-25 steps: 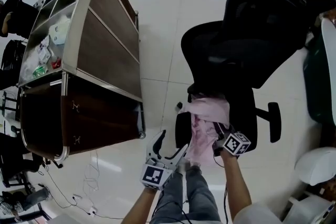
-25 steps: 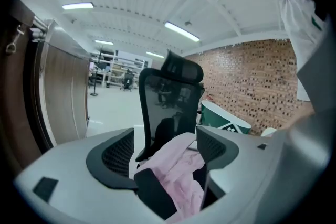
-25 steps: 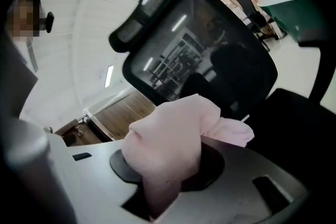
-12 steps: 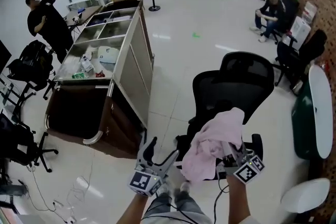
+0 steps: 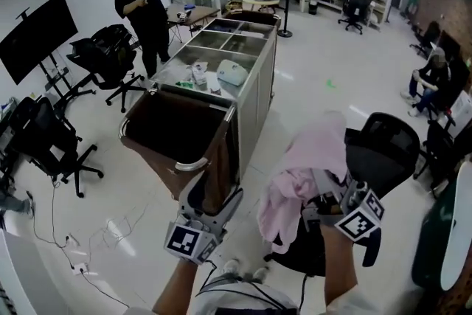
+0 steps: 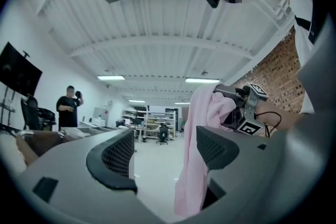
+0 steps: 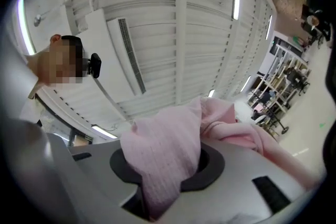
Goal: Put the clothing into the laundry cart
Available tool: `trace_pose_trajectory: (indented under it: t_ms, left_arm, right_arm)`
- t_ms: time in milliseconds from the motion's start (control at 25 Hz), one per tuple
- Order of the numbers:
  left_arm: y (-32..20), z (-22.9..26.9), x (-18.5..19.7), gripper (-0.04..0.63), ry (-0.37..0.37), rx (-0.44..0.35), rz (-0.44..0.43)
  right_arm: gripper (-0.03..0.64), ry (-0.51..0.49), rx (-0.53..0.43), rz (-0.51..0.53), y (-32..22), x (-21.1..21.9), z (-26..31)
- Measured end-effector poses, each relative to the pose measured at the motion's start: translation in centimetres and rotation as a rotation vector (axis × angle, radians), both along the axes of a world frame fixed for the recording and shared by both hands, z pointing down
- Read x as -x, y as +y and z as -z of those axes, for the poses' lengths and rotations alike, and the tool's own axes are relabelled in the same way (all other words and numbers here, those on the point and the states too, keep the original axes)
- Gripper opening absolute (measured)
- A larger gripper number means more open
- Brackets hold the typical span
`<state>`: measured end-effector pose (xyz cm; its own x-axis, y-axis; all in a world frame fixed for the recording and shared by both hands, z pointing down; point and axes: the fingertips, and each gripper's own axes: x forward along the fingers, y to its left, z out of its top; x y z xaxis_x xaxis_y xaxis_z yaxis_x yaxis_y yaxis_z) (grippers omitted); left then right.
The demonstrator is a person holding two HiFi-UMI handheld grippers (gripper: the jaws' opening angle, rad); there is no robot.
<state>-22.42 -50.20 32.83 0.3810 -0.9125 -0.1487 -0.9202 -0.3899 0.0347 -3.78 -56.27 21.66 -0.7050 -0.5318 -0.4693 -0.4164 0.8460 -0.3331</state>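
Bright ceiling strip lights, fisheye-warped edges

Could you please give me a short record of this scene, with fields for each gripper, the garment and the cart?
right gripper: shut on the pink garment
left gripper: open, nothing between its jaws
pink garment: bunched, hanging from the right gripper, clear of the floor
laundry cart: brown bag open at the top, ahead and to the left, garment not yet in it

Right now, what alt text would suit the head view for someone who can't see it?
The right hand-held gripper holds a bunched pink garment clamped in its jaws, beside a black office chair. The left hand-held gripper is open and empty, and the brown laundry cart stands beyond it.
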Motion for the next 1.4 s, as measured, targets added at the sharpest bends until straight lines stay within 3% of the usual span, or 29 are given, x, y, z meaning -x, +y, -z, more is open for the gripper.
trace_pose_trajectory:
  t_ms: [200,400,480,640,680,760,840,960,1160,1400]
  left_arm:
    - [3.1,3.9,5.8,0.357,-0.004,-0.044,0.141]
    - [6.9,3.8,12.4,0.357,-0.04,-0.081,0.317]
    - [8.4,2.8,15.0,0.357,-0.049,-0.083,0.384]
    - [10.0,2.0,17.4,0.357,-0.048,-0.068,0.457]
    - [10.3,1.9,17.6,0.357,-0.051,-0.064,0.465]
    - [10.9,1.5,18.0,0.357,-0.057,-0.053,0.474]
    - [11.2,0.9,18.1,0.357,-0.06,-0.043,0.473]
    - [11.1,0.8,18.0,0.357,-0.044,-0.028,0.464]
    - [9.5,-0.3,16.7,0.357,-0.052,-0.015,0.415]
    - [2.8,-1.0,11.6,0.357,-0.047,-0.03,0.256]
  right_arm:
    - [0.143,-0.038,-0.094,0.216,-1.4,11.1,6.7]
    - [0.143,-0.037,-0.168,0.342,-3.5,21.8,11.5]
    - [0.143,0.003,-0.211,0.337,-5.8,26.6,12.3]
    - [0.17,0.29,-0.193,0.184,-13.6,36.4,7.8]
    - [0.199,0.388,-0.163,0.152,-15.1,38.5,5.1]
    - [0.332,0.582,-0.067,0.135,-17.0,41.3,-2.1]
    - [0.412,0.714,0.03,0.147,-17.6,42.1,-8.8]
    - [0.43,0.749,0.053,0.15,-17.0,41.9,-12.8]
    - [0.43,0.683,-0.041,0.158,-14.3,38.7,-11.0]
    - [0.428,0.529,-0.149,0.036,-13.4,27.6,-8.7]
